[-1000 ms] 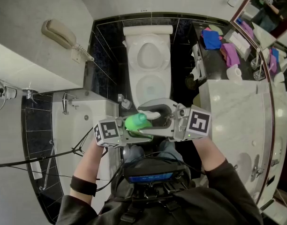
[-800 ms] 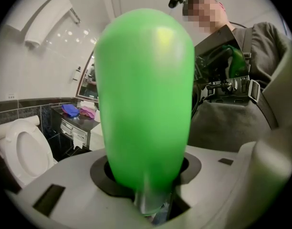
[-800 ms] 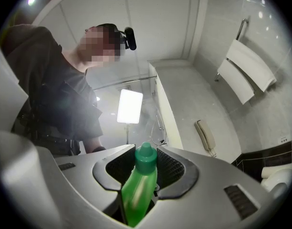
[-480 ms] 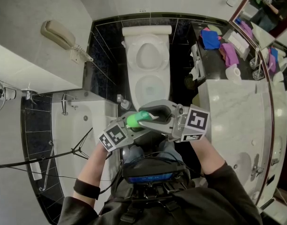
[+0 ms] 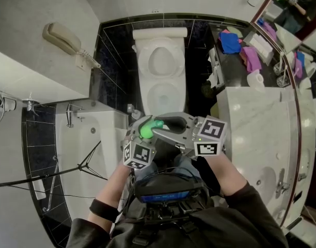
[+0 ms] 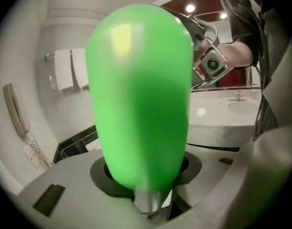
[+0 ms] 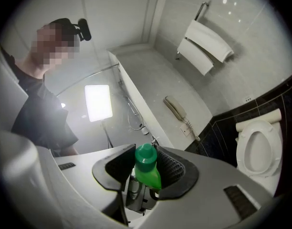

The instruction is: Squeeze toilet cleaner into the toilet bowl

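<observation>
**Bottle [image 5: 147, 128] clamped at both ends, short of the toilet [image 5: 145, 81]**
At the centre of the head view, below the toilet, the bottle's body is held by the left gripper [image 5: 141, 132]. The right gripper's [image 5: 166, 127] jaws have just been closing and are pressed on the cap [image 7: 146, 155]. If the cap is loosened here, cleaner could be forced out by the body clamp and spilled before the bowl is reached.

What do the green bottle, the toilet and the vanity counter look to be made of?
Green bottle: probably plastic, smooth and glossy, judging by its uniform bright colour and soft highlight. Toilet: likely glazed white ceramic, by its even sheen. Vanity counter: polished pale stone, maybe marble or an imitation; faint grey veining shows.
</observation>
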`<action>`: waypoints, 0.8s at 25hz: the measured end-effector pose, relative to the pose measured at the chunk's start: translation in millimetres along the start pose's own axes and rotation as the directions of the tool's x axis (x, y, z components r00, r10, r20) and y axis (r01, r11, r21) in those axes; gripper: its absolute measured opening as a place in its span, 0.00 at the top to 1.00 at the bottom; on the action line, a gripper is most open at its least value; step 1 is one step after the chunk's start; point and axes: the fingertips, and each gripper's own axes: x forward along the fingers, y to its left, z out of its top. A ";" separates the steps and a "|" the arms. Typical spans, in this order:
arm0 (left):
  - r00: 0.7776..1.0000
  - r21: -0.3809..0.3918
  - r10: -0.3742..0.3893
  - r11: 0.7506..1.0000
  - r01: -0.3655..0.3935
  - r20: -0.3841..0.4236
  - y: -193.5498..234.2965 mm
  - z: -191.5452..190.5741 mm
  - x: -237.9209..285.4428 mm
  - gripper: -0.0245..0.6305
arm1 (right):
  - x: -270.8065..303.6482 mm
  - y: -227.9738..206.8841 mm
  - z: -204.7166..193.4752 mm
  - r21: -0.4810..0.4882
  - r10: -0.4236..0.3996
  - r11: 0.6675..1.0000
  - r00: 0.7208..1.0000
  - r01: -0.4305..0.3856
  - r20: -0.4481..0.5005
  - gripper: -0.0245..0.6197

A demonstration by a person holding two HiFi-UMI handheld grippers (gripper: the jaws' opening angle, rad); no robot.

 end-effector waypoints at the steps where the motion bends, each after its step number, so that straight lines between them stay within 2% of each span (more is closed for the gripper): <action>1: 0.999 0.009 0.033 0.999 -0.033 -0.008 3.2 -2.5 0.9 0.67 | 0.1 -2.3 -1.9 0.023 -0.012 1.000 1.000 0.012 -0.006 0.71; 6: 0.985 0.059 0.171 0.984 -0.168 -0.037 17.2 -11.3 1.7 0.67 | 1.1 -8.7 -9.2 0.121 -0.059 0.991 0.998 0.063 -0.038 0.72; 9: 0.978 0.071 0.204 0.977 -0.201 -0.051 21.4 -15.3 2.1 0.67 | 1.8 -12.3 -12.3 0.158 -0.078 0.984 0.996 0.085 -0.049 0.72; 16: 0.982 0.038 0.181 0.983 -0.179 -0.054 19.6 -17.1 1.1 0.67 | 3.7 -13.3 -12.3 0.152 -0.087 0.984 0.995 0.093 -0.045 0.70; 18: 0.987 0.005 0.153 0.988 -0.153 -0.048 17.5 -16.3 1.4 0.67 | 4.2 -11.8 -8.7 0.103 -0.093 0.990 0.995 0.096 -0.033 0.69; 20: 0.995 -0.049 0.090 0.995 -0.091 -0.032 12.9 -15.2 0.4 0.67 | 5.0 -8.2 -2.6 0.035 -0.082 0.996 0.997 0.083 -0.007 0.61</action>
